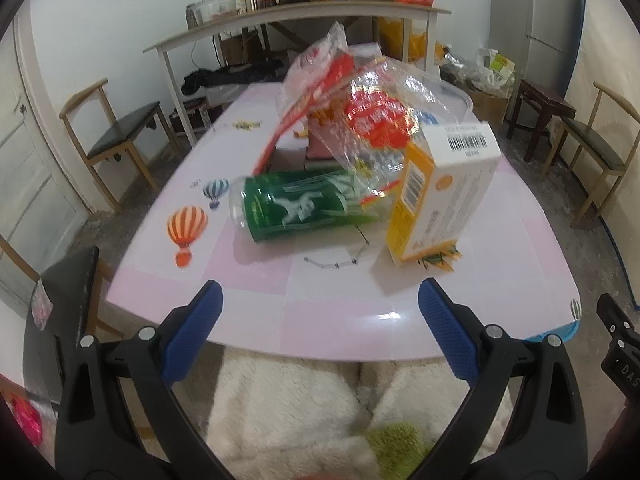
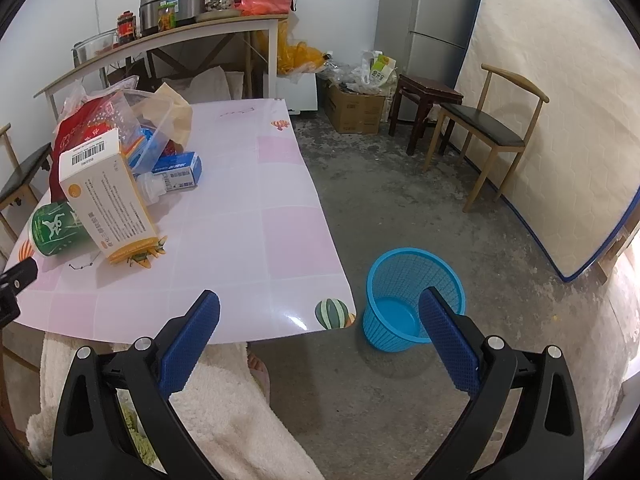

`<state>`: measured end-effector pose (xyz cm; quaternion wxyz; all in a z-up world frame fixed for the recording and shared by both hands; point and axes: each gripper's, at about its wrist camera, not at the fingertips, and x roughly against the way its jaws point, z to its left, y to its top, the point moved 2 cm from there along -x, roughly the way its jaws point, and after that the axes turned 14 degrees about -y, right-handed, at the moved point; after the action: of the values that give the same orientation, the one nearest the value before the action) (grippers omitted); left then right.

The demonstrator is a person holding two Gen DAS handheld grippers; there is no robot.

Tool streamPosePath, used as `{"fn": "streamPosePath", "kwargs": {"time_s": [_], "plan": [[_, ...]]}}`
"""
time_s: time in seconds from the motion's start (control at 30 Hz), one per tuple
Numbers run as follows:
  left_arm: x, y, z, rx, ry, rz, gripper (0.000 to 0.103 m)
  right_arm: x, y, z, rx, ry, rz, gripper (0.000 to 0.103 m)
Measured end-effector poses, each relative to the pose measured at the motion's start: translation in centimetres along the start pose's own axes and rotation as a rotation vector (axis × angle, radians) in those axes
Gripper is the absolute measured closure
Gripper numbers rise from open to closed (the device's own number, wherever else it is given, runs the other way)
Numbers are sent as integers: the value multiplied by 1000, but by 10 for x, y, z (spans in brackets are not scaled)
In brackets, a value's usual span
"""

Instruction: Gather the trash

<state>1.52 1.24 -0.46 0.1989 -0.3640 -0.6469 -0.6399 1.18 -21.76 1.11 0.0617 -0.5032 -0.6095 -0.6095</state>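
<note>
Your left tool (image 1: 320,312) hangs with jaws apart, holding nothing, at the near edge of the bench (image 1: 328,312). Right tool (image 2: 320,320) likewise apart and empty. Only your right view shows the blue basket (image 2: 414,300) on the floor beside the bench corner. The left view shows the trash closer: green bottle (image 1: 296,208) lying on its side, touching the tilted yellow-white box (image 1: 444,196), crinkled clear wrapper (image 1: 360,108) behind.

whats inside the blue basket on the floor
The blue basket looks empty: its bare blue bottom shows in the right wrist view. The right gripper's finger covers a part of its near side, so that bit can't be checked.
</note>
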Motion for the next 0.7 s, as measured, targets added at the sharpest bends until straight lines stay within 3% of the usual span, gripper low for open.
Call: {"fn": "streamPosePath", "kwargs": {"time_s": [0.2,0.4,0.47,0.7], "plan": [[11,26,22,-13,15,-94,9,9,26,3,-37,48,-106,6],[10,62,60,-13,9,-142,9,10,56,11,-77,215,-227,6],[10,75,68,-20,3,-168,9,6,63,13,-85,221,-229,6],[-6,144,96,-10,-289,-260,9,-19,81,23,-112,236,-197,6]]}}
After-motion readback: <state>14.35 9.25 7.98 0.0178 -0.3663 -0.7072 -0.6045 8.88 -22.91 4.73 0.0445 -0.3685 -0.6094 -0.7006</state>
